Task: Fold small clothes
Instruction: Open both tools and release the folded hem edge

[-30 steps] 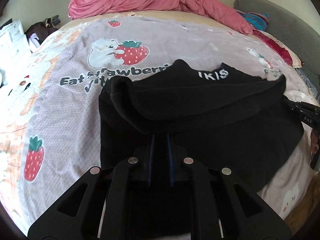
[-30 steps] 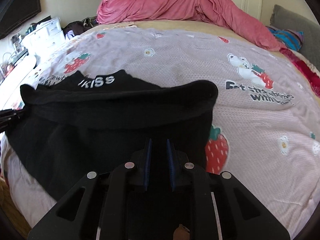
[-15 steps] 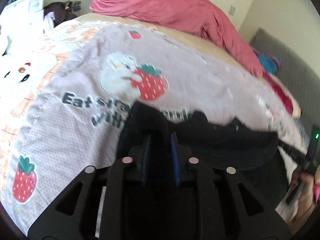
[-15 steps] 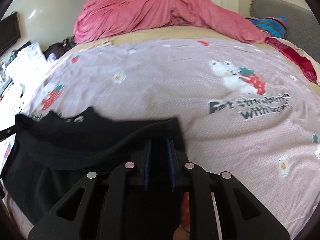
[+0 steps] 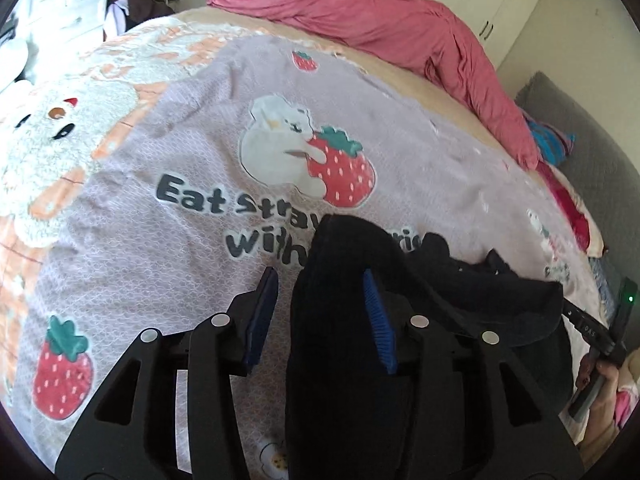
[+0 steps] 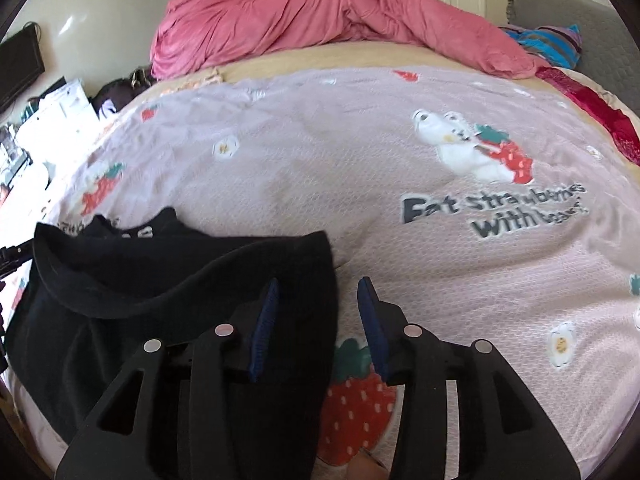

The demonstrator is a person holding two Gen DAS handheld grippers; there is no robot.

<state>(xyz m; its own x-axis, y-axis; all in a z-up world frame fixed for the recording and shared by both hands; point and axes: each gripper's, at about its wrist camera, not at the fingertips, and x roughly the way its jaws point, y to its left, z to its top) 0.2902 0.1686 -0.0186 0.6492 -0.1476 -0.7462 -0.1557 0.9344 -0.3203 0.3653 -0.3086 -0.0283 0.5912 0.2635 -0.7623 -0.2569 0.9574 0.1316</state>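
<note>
One black fabric garment (image 5: 420,320) lies on the bed, at about 5 o'clock in the left wrist view and 8 o'clock in the right wrist view (image 6: 168,292). One lilac printed bedspread (image 5: 168,248) covers the bed. One bunched pink duvet (image 6: 320,20) sits at 12 o'clock. One striped blue cloth (image 6: 548,42) lies at 2 o'clock, beside one grey padded headboard (image 6: 580,12).

Two tools show: one left tool (image 5: 320,314) and one right tool (image 6: 318,322), each with two blue-padded fingers spread apart.

On the bedspread, the left wrist view shows one white bear print (image 5: 280,140) and three strawberry prints, at 12, 1 and 8 o'clock.
</note>
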